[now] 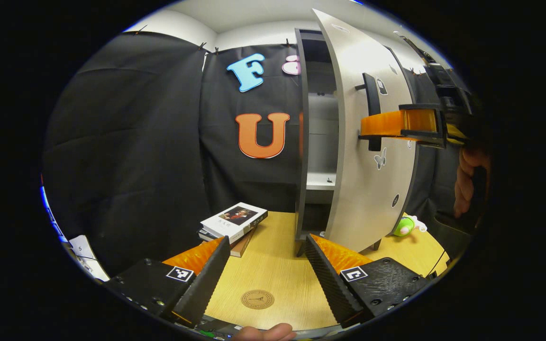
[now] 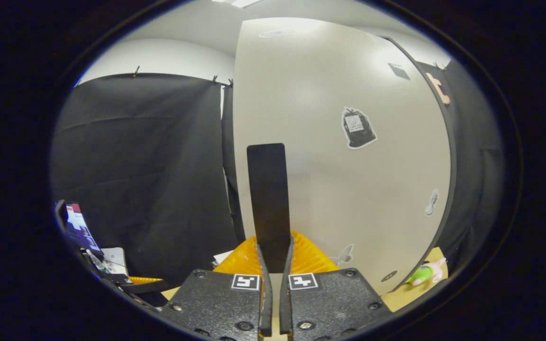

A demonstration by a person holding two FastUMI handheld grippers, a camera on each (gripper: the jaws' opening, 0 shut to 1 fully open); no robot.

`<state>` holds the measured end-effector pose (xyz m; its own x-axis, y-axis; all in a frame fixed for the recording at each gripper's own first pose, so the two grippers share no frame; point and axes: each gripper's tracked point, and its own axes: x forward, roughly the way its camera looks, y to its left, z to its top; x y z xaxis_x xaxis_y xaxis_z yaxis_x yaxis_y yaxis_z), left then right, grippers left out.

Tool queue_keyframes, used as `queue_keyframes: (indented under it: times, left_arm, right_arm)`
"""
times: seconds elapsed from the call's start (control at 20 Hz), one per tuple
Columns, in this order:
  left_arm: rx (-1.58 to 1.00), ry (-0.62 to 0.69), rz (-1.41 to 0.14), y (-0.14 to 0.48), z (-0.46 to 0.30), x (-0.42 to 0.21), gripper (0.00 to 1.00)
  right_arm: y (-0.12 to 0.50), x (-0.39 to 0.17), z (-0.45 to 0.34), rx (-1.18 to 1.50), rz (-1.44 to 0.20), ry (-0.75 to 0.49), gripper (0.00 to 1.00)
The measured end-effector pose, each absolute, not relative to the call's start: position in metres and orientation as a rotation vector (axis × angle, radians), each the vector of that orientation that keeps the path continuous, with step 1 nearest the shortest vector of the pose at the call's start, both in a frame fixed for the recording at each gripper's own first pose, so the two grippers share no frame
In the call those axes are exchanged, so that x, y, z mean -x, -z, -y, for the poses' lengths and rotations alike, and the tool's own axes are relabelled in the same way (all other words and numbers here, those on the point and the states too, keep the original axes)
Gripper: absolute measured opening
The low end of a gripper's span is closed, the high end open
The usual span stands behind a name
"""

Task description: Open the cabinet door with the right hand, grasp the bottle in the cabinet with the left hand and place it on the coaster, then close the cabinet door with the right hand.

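Observation:
In the left gripper view the pale cabinet door [image 1: 363,189] stands partly swung out from the dark cabinet frame [image 1: 300,142], with pale shelves [image 1: 321,180] seen through the gap. My right gripper [image 1: 365,127], held by a hand, is shut on the door's black vertical handle [image 1: 371,94]. In the right gripper view the same handle [image 2: 267,189] rises between my right gripper's [image 2: 273,253] closed fingers, in front of the door [image 2: 339,166]. My left gripper [image 1: 267,239] stands open and holds nothing, low over the wooden table, with the round brown coaster [image 1: 257,299] between its fingers.
A stack of books [image 1: 234,221] lies on the wooden table [image 1: 277,265] left of the cabinet. A green toy [image 1: 403,226] lies right of the door, also seen as the toy [image 2: 424,272]. A lit screen [image 2: 76,227] stands at far left.

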<state>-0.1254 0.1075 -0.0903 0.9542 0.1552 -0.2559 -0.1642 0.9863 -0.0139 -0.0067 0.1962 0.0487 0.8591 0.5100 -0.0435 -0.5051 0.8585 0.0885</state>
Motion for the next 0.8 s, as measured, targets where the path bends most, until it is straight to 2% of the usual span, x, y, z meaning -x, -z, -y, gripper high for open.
queue_keyframes:
  times: [0.8]
  left_arm:
    - [-0.009,-0.062,-0.258,0.085,-0.065,0.13,0.96]
  right_arm:
    - [-0.046,0.045,-0.153,-0.076,-0.079,-0.528,0.08]
